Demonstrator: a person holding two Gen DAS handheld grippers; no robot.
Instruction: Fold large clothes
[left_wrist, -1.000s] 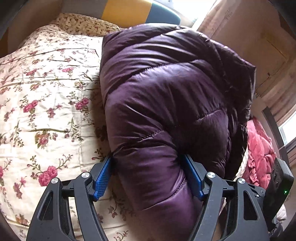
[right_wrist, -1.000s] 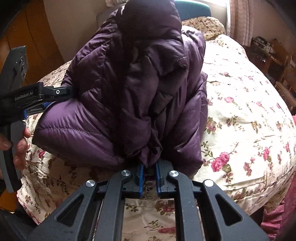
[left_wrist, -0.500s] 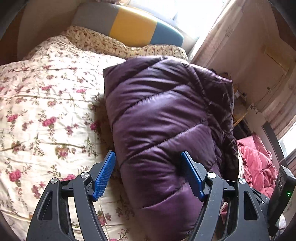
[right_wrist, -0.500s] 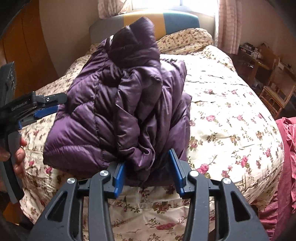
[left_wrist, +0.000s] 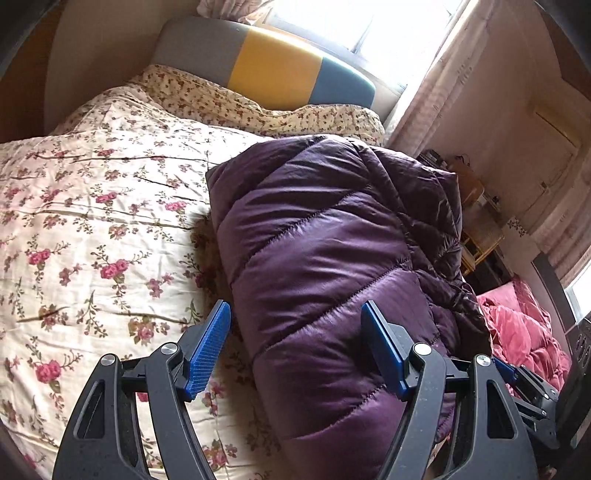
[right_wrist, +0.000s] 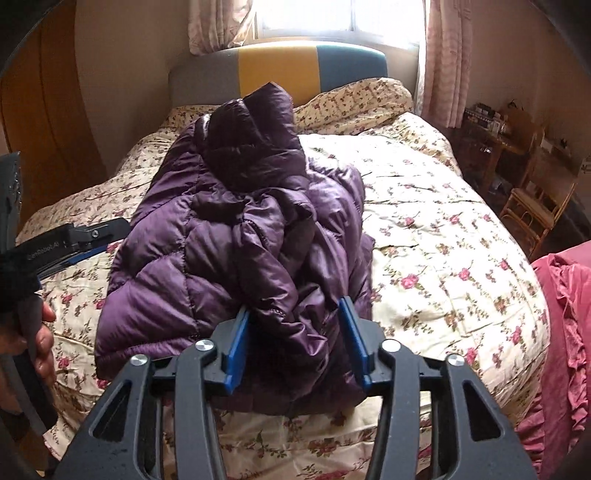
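Both our grippers have let go and drawn back from the purple down jacket, which a second ago was pinched at its near hem. We now hold the right gripper with jaws wide, straddling the jacket's crumpled near edge without squeezing it. Our left gripper is likewise wide open beside the jacket's quilted left flank. On the floral bedspread, the jacket lies bundled with its long axis running from our jaws toward the headboard. We see no containers. We judge the fold nearly finished.
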